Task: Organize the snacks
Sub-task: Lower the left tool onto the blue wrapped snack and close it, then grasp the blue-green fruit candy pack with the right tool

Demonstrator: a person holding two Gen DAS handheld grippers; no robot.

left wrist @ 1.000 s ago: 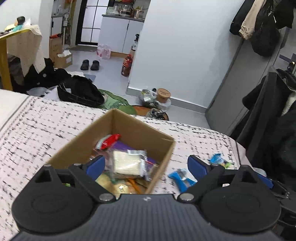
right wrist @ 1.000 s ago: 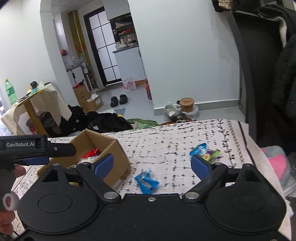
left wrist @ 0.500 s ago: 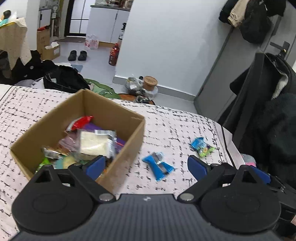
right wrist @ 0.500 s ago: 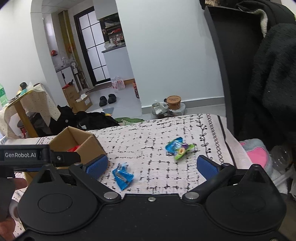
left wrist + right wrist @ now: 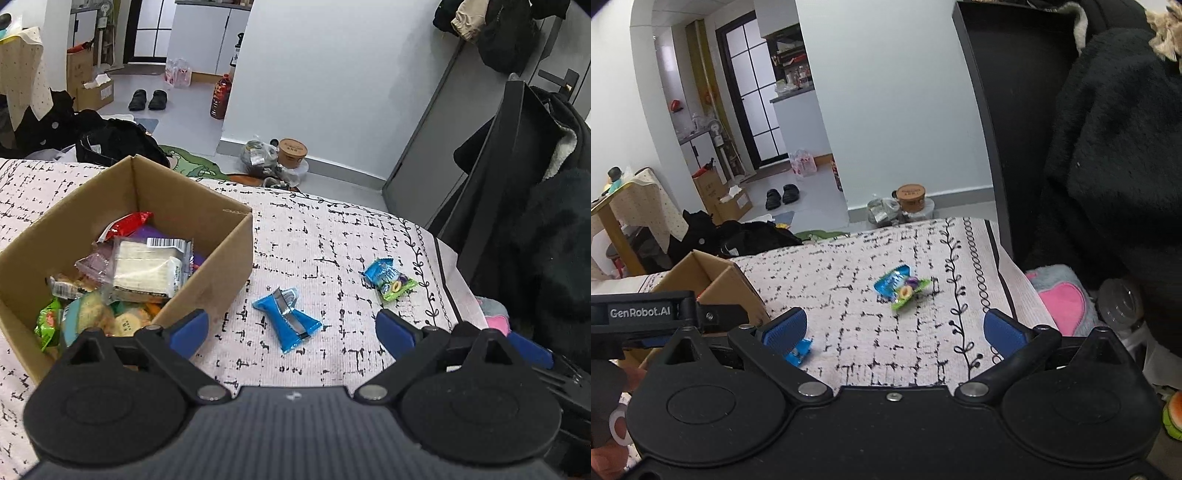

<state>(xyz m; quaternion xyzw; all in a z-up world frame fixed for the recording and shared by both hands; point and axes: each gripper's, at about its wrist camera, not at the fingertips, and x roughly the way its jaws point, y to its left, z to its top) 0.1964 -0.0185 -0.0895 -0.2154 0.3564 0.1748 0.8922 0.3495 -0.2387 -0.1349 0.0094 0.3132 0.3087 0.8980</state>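
Snack packets: blue packet at centre frame and blue-green packet judged light, crinkly, slippery; grip across the middle; cardboard box left. Left gripper and right gripper both spread wide, empty.

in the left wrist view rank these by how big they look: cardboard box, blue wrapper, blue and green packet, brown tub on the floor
1. cardboard box
2. blue wrapper
3. blue and green packet

The brown tub looks about as big as the packet, but it stands much farther off, so unranked.
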